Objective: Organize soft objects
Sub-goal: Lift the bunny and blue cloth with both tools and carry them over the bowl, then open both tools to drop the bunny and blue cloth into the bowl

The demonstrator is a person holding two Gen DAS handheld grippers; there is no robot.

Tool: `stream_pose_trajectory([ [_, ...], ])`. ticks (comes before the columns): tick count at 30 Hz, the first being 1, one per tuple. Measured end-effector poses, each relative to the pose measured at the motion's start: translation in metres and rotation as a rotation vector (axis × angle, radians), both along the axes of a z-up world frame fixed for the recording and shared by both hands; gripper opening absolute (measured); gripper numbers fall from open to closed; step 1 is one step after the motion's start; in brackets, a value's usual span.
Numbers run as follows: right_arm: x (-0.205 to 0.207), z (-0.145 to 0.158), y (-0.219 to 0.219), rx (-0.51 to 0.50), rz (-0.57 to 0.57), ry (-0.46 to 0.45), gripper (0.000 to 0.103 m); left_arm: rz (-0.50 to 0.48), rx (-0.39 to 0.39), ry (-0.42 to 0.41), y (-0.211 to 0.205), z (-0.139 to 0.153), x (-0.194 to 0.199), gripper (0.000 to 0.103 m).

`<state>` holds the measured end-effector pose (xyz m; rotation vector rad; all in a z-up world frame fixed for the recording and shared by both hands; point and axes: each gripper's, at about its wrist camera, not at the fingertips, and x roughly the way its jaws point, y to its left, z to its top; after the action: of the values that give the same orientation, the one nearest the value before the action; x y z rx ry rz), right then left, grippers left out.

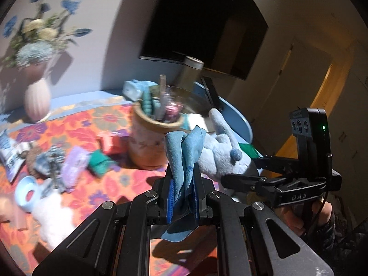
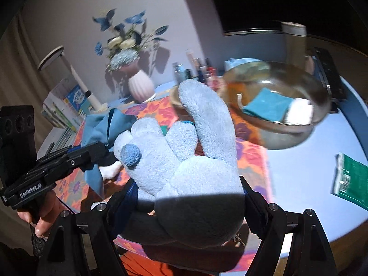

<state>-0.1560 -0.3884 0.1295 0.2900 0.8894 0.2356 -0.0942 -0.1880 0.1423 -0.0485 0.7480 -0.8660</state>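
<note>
My left gripper (image 1: 184,181) is shut on a crumpled blue cloth (image 1: 184,151), which sticks up between its blue pads and hangs out below them. In the right wrist view the same gripper (image 2: 99,151) shows at the left with the cloth (image 2: 103,126) bunched at its tip. My right gripper (image 2: 188,193) is shut on a light blue plush toy (image 2: 184,151), its fingers wide around the toy's body and the long ear pointing up. Both are held above the floral tablecloth (image 1: 96,119). From the left wrist view the plush (image 1: 220,154) sits just right of the cloth.
A glass bowl (image 2: 319,105) with a teal cloth (image 2: 266,108) and a white item stands at the back right. A wooden cup (image 1: 149,147) of pens, a pink vase (image 1: 38,101), a white fluffy piece (image 1: 53,214), small packets and a green packet (image 2: 352,181) lie around.
</note>
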Motion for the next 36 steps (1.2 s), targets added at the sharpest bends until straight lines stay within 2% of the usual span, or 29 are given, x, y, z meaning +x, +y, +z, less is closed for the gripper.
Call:
stream_pose_trajectory([
  [10, -0.019, 0.004, -0.072, 0.02, -0.14, -0.01, 0.081, -0.101, 0.016, -0.007, -0.089, 0.011, -0.001, 0.01],
  [17, -0.012, 0.013, -0.126, 0.018, -0.272, -0.033, 0.081, -0.074, 0.037, -0.01, -0.151, 0.02, 0.02, 0.01],
  [21, 0.017, 0.021, -0.153, 0.059, -0.347, -0.06, 0.081, 0.021, 0.078, -0.032, -0.178, 0.029, 0.039, 0.01],
  [25, 0.054, 0.021, -0.164, 0.036, -0.418, -0.064, 0.081, 0.106, 0.098, -0.023, -0.191, 0.027, 0.066, 0.01],
  [32, 0.127, -0.003, -0.182, 0.069, -0.44, -0.019, 0.084, 0.164, 0.106, -0.01, -0.21, 0.016, 0.111, 0.012],
  [34, 0.14, -0.012, -0.186, 0.073, -0.439, 0.009, 0.085, 0.194, 0.152, -0.007, -0.216, 0.012, 0.12, 0.021],
  [36, 0.149, -0.022, -0.19, 0.081, -0.422, 0.056, 0.084, 0.21, 0.154, -0.015, -0.215, 0.01, 0.123, 0.031],
])
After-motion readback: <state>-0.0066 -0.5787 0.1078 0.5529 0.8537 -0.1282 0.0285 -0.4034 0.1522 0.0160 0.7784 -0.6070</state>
